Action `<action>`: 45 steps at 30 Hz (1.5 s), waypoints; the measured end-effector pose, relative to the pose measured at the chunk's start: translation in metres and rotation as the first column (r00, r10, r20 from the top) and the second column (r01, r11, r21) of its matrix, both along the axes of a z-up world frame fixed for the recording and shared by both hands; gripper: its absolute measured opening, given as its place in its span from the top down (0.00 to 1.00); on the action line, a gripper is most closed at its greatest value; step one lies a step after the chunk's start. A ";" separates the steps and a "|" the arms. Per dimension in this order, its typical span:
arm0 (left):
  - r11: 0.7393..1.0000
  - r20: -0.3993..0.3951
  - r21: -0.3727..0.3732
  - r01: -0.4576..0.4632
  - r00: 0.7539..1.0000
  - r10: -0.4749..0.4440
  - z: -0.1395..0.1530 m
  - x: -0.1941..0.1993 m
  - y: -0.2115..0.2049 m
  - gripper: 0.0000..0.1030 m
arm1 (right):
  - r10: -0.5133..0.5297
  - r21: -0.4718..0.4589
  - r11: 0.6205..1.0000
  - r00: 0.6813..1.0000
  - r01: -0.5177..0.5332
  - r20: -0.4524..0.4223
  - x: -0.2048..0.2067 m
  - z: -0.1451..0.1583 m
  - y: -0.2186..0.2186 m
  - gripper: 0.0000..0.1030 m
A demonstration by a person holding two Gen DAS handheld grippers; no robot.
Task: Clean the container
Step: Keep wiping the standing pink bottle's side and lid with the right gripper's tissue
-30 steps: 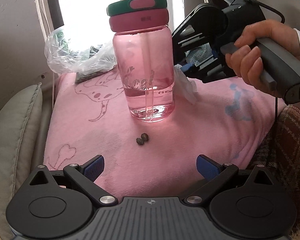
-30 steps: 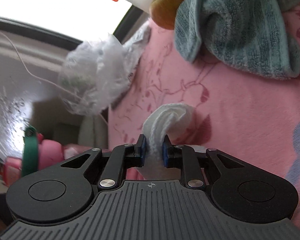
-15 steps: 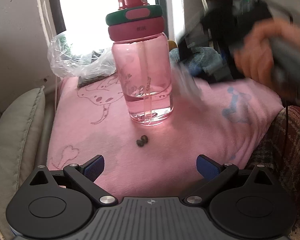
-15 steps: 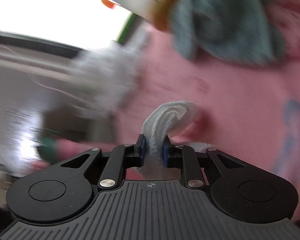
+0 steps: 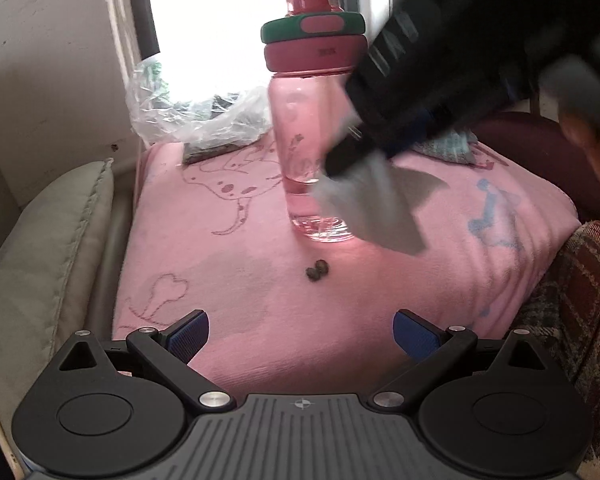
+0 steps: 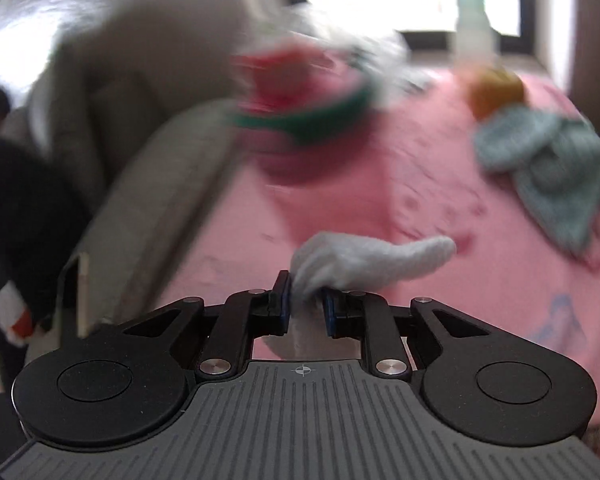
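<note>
While the right gripper (image 6: pixel 306 306), clenched on a white wipe (image 6: pixel 364 262), blurs toward the upright pink bottle (image 5: pixel 314 132) just ahead, the left gripper (image 5: pixel 300 334) waits splayed and empty, so wiping seems imminent, needing the bottle steadied.

Bottle (image 5: pixel 314 136) upright on the blanket (image 5: pixel 380 300) – plastic bag (image 5: pixel 188 116) behind-left, two small lumps (image 5: pixel 317 271) just before it

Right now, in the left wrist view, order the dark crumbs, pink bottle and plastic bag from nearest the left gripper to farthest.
1. Dark crumbs, centre of the pink blanket.
2. Pink bottle, upright just behind them.
3. Plastic bag, far left by the window.
</note>
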State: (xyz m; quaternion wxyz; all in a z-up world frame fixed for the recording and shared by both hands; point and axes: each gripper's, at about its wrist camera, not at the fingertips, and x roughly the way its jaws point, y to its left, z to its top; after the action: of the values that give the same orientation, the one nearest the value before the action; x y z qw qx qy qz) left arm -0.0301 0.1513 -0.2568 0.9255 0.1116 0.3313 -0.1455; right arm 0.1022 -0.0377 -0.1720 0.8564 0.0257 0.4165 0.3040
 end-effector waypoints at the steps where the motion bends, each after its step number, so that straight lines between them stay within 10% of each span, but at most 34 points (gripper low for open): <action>1: 1.000 0.002 -0.003 -0.009 1.000 0.009 0.000 -0.001 0.003 0.04 | 0.025 0.010 1.000 0.999 -0.025 0.020 -0.001 0.007 0.008 0.80; 9: 0.998 0.010 -0.018 -0.058 0.998 0.058 0.003 -0.003 0.019 0.04 | 0.024 0.003 1.000 0.980 -0.025 0.199 0.013 0.036 0.060 0.84; 16: 0.997 -0.001 -0.013 -0.075 0.997 0.075 0.001 -0.001 0.024 0.03 | 0.014 -0.051 0.999 0.999 -0.011 0.052 0.021 -0.010 0.068 0.86; 25: 0.999 -0.015 0.010 -0.048 0.999 0.048 -0.003 0.001 0.015 0.03 | -0.052 -0.019 0.998 0.999 0.052 -0.010 0.005 -0.023 -0.005 0.91; 34: 0.998 -0.037 0.048 0.037 0.999 -0.035 -0.009 0.003 -0.010 0.03 | -0.229 0.076 0.972 0.967 0.221 0.109 0.001 0.009 -0.081 0.91; 39: 0.997 -0.036 0.068 0.034 0.999 -0.031 -0.008 0.000 -0.017 0.03 | -0.277 0.453 0.853 0.960 0.261 -0.033 0.019 0.010 -0.123 0.90; 45: 0.996 -0.035 0.082 0.015 0.999 -0.013 -0.005 0.002 -0.020 0.03 | -0.277 0.446 0.810 0.919 0.381 -0.281 0.047 -0.039 -0.123 0.87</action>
State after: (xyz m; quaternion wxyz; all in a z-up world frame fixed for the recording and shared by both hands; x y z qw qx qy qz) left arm -0.0286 0.1309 -0.2621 0.9132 0.1495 0.3522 -0.1400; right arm 0.1489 -0.1603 -0.2108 0.8139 0.3456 0.3994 0.2421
